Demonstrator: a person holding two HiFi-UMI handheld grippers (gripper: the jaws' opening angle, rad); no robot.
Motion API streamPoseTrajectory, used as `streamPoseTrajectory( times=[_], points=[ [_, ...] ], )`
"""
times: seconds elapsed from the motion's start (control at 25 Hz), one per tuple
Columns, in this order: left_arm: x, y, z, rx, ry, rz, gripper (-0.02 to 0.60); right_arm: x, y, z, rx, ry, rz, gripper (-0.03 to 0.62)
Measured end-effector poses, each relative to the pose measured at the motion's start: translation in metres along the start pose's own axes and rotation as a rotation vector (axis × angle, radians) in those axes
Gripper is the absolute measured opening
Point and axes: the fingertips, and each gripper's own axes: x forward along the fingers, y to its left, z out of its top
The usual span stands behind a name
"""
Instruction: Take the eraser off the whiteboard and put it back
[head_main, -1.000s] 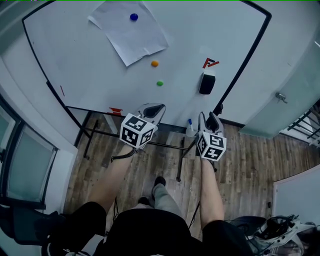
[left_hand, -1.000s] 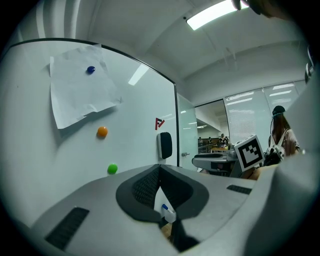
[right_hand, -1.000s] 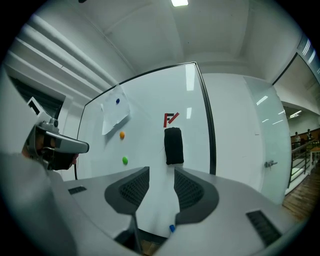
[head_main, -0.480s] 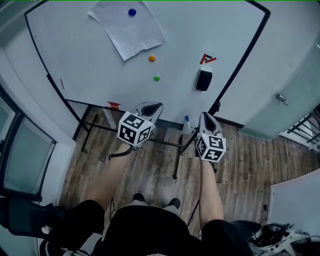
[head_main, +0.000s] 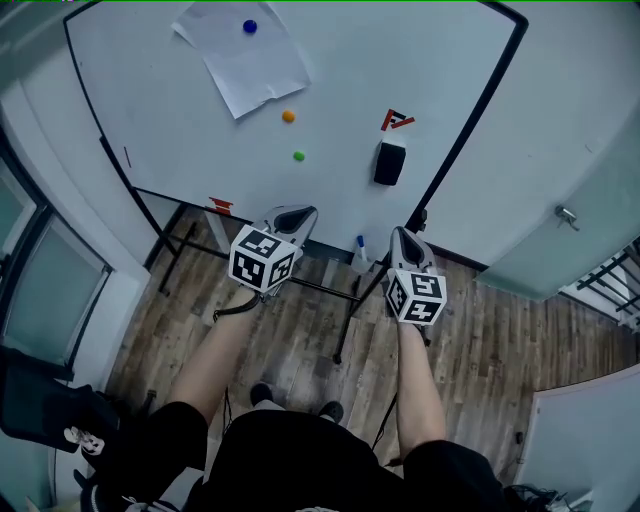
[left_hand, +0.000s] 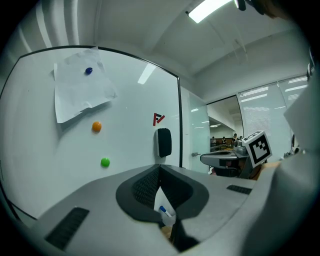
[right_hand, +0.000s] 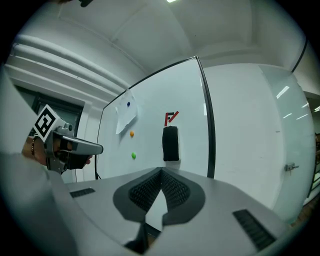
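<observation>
Jaws of the right gripper (right_hand: 161, 171) have just been closing and now meet tip to tip with nothing between them; the left gripper (left_hand: 160, 168) is likewise closed and empty. On the whiteboard (head_main: 180, 130), the black eraser (right_hand: 170, 143) clings near the right edge with its long axis upright. It lies straight ahead of the right jaws and a little above them, still well apart, while the left gripper waits farther off, before the whiteboard's middle. By my reading the right hand is the nearer one, and its jaws must reopen to span the eraser's narrow width.
</observation>
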Motion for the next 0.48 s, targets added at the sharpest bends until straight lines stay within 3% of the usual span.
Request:
streamPoseTrajectory(
  times=[0.48],
  points=[
    [0.002, -0.024, -0.011, -0.014, 0.021, 0.066, 0.021, -0.009, -0.014, -0.007, 0.008, 0.011, 0.102, 0.023]
  ],
)
